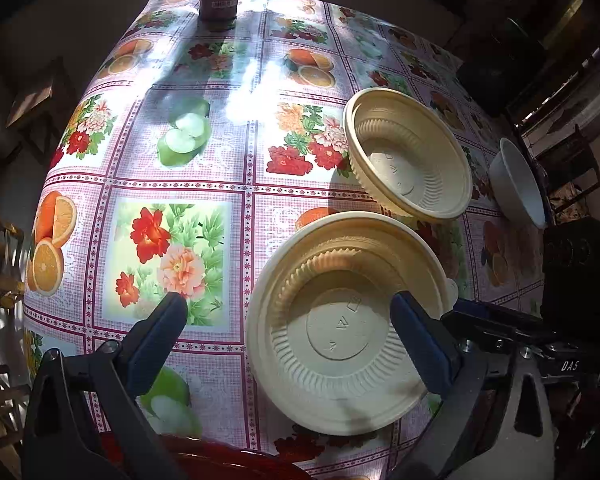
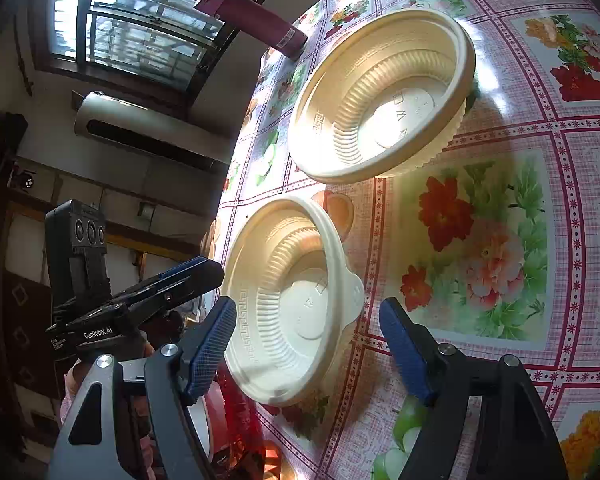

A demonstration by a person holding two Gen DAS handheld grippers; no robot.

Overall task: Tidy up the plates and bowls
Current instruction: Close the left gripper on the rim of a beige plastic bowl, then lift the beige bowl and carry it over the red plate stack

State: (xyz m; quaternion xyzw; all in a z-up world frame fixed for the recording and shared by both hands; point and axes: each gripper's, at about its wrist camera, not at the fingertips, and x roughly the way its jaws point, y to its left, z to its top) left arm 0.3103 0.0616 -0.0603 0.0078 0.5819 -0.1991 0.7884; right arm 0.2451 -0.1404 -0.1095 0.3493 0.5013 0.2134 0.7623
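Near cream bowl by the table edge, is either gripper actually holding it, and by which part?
Neither holds it. The left gripper and right gripper are both open around the near cream bowl, which sits on the table.

Cream ribbed bowls point(image 1: 340, 328) on pink-checked fruit-and-flower tablecloth point(image 1: 172, 184)

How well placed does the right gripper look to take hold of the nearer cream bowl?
Probably yes. The right gripper is open, with the near cream bowl sitting between its fingers and nothing blocking it. The left gripper, also open, straddles the same bowl's opposite rim, so the two could crowd each other.
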